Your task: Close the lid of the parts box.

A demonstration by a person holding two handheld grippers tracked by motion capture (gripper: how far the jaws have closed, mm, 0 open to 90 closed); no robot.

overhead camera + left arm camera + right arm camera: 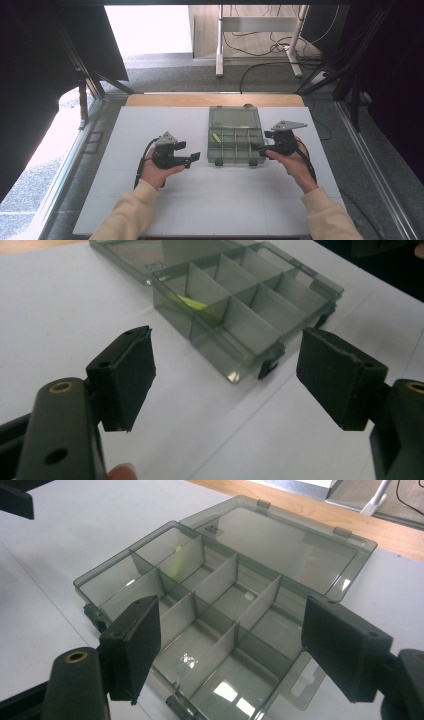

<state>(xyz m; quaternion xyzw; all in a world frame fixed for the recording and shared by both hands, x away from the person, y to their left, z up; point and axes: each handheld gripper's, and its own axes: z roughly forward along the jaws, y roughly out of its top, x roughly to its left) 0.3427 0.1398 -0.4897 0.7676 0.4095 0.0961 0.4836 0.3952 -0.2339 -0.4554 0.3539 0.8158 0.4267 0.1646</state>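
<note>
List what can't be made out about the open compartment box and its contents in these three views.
- Yellow-green item in the compartment box: too small in the high view; seen through tinted dividers in the left gripper view, so its kind is unclear.
- Lid marking: too small and blurred in the right gripper view.
- Box's near corner: cut off by the bottom edge there.
- Front latches: partly hidden behind the right gripper jaws.

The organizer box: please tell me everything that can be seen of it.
The organizer box is smoky, see-through plastic, with dark latches on its front edge. It is open: the lid lies flat behind the tray, joined by hinges. Dividers split the tray into compartments. One at the tray's left holds a yellow-green item; the others look empty. The box rests flat on the white mat. Nothing else touches it.
</note>
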